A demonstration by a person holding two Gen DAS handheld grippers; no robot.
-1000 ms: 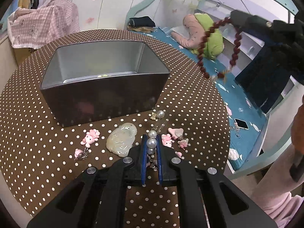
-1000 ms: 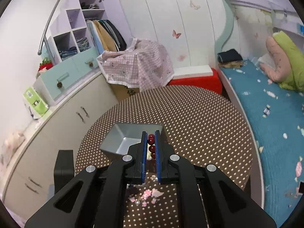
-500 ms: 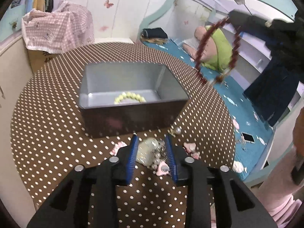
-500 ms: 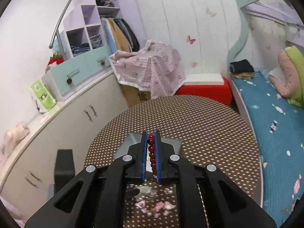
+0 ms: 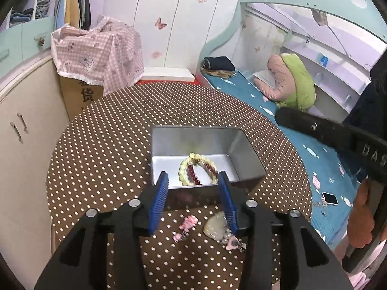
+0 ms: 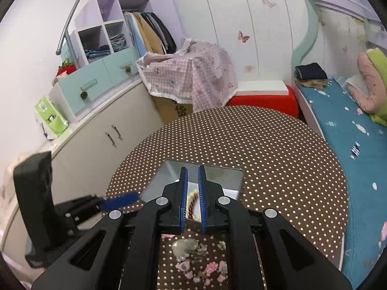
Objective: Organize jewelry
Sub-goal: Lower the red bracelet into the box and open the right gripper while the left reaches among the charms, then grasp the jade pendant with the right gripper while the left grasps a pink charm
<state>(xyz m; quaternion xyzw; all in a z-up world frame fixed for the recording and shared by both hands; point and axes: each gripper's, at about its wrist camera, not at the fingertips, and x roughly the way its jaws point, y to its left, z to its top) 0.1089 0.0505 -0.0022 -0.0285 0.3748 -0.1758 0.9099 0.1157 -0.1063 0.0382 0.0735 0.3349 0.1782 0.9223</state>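
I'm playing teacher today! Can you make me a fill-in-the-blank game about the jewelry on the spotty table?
1. The dark red bead bracelet lies inside the metal ____.
2. It rests on top of a pale ____ bead bracelet.
3. The left hand-held gripper is ____ and holds nothing.
4. The pale jade pendant lies on the ____, outside the tin.

Missing words: tin; yellow; open; table

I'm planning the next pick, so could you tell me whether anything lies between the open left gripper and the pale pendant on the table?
Nothing visible does: the left gripper hangs open above the pendant.
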